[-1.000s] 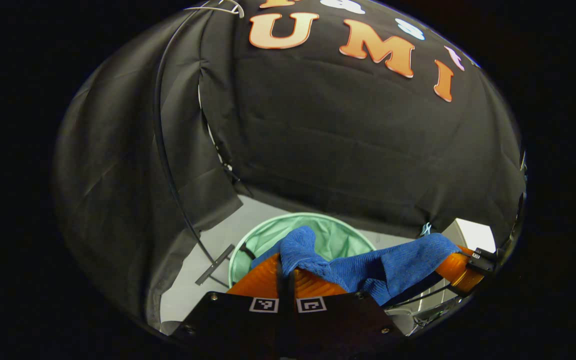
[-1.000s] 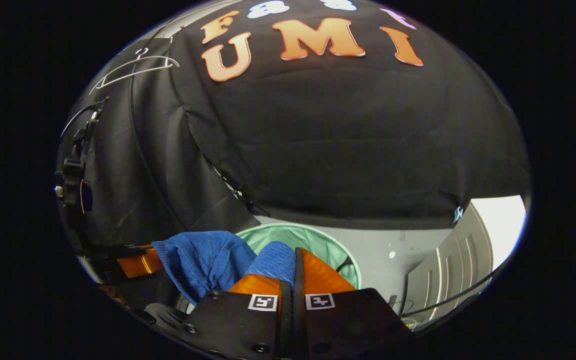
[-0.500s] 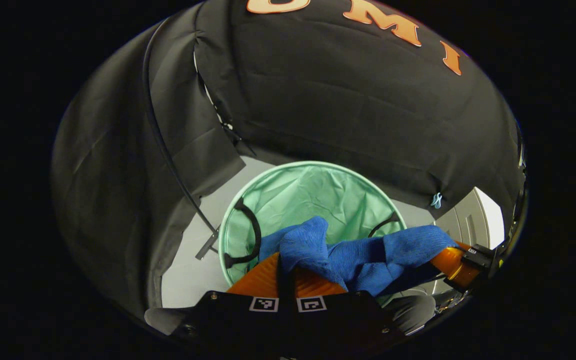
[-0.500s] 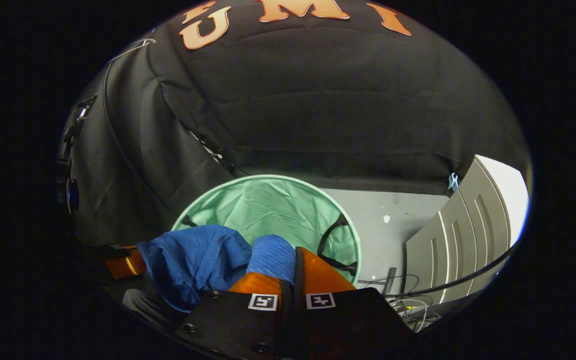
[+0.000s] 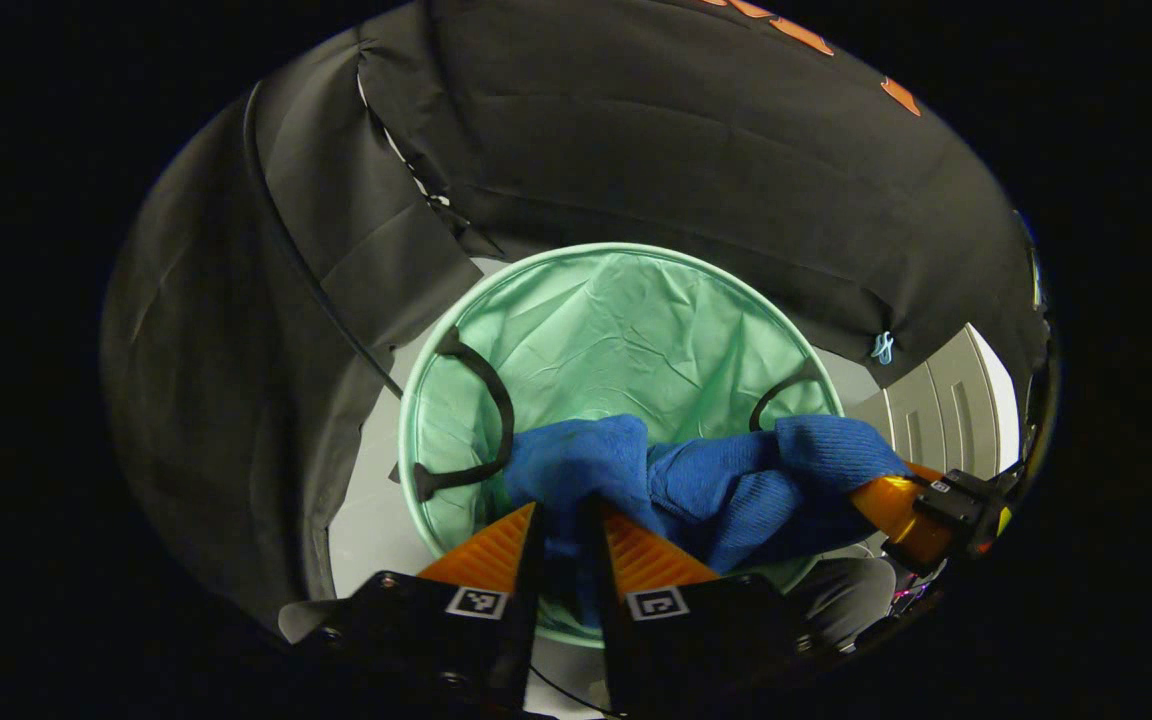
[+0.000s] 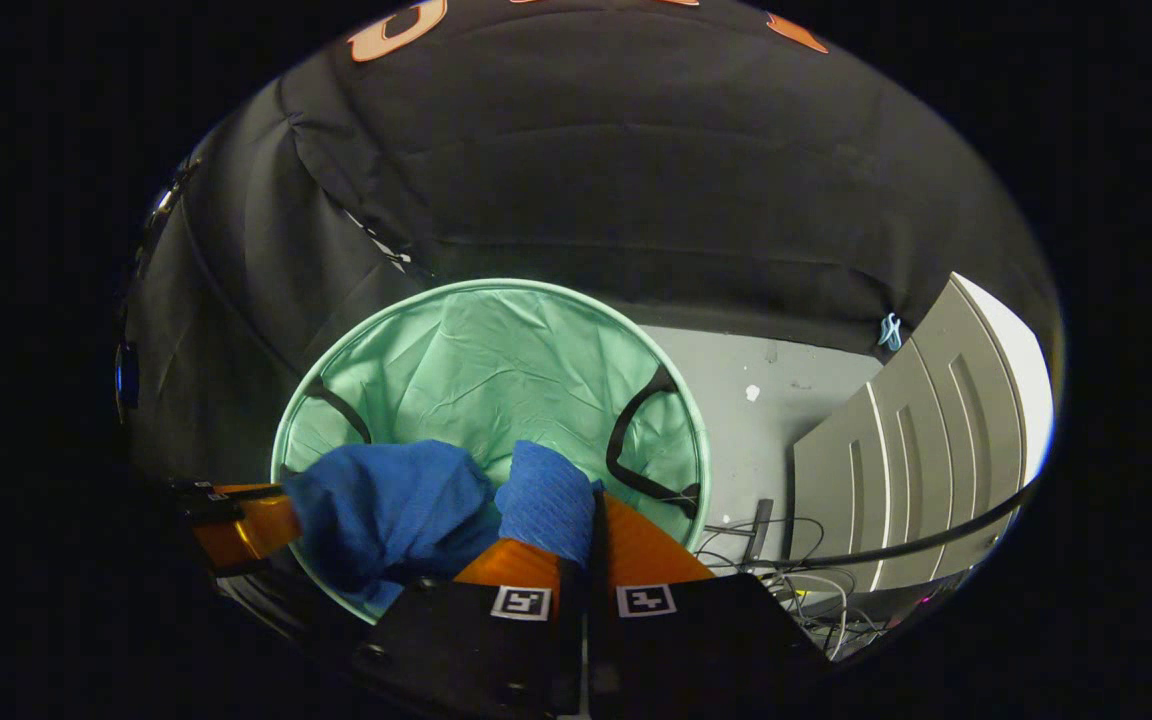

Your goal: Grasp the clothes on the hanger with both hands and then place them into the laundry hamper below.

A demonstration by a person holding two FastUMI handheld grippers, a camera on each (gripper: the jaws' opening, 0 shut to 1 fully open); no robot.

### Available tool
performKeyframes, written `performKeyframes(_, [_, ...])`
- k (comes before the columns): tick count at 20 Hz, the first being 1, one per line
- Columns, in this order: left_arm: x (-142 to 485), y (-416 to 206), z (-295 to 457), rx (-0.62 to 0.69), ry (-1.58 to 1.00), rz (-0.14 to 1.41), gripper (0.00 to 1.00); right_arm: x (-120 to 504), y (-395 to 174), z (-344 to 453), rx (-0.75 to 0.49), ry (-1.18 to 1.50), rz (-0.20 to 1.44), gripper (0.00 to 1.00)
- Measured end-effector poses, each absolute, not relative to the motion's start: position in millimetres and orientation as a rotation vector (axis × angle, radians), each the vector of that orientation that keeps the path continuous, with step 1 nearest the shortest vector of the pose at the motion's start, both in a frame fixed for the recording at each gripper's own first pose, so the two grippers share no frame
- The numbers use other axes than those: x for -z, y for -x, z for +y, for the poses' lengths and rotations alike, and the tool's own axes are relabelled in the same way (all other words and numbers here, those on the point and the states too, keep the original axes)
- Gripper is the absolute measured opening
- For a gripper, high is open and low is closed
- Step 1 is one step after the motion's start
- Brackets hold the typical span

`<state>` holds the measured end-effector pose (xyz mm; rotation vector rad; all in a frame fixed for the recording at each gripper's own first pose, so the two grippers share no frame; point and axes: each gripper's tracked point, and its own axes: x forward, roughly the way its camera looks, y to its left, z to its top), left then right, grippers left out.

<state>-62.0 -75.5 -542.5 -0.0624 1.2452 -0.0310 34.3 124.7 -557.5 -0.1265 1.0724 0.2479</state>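
The blue knitted garment (image 5: 716,480) hangs bunched between my two grippers, right over the mouth of the mint-green hamper (image 5: 406,400). In the left gripper view my left gripper (image 5: 564,510) has its fingers parted, and a fold of the cloth still lies in the gap and over the tips. My right gripper (image 5: 911,500) shows at the right of that view, holding the other end. In the right gripper view my right gripper (image 6: 591,500) is shut on the garment (image 6: 386,510), above the near side of the hamper (image 6: 496,285). The left gripper (image 6: 246,520) sits at the far left there.
The hamper has two black handles (image 5: 486,400) inside its rim and stands on a grey floor (image 6: 766,370). A thin black pole (image 5: 306,270) runs down the cloth wall at left. A grey panelled door (image 6: 916,470) and loose cables (image 6: 786,570) lie to the right.
Both grippers have come down and tilted toward the hamper, whose mouth now looks much larger. The left gripper's fingers have parted; the right stays clamped on the cloth.
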Motion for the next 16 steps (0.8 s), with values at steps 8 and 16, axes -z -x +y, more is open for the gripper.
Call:
performKeyframes(8, [528, 67, -72, -0.025, 0.058, 1.226, 0.86, 540, -29, 124, -0.263, 0.092, 1.053, 0.88])
performKeyframes(16, [459, 54, -69, -0.022, 0.075, 1.076, 0.97, 445, -52, 118, -0.254, 0.0, 0.83, 0.99])
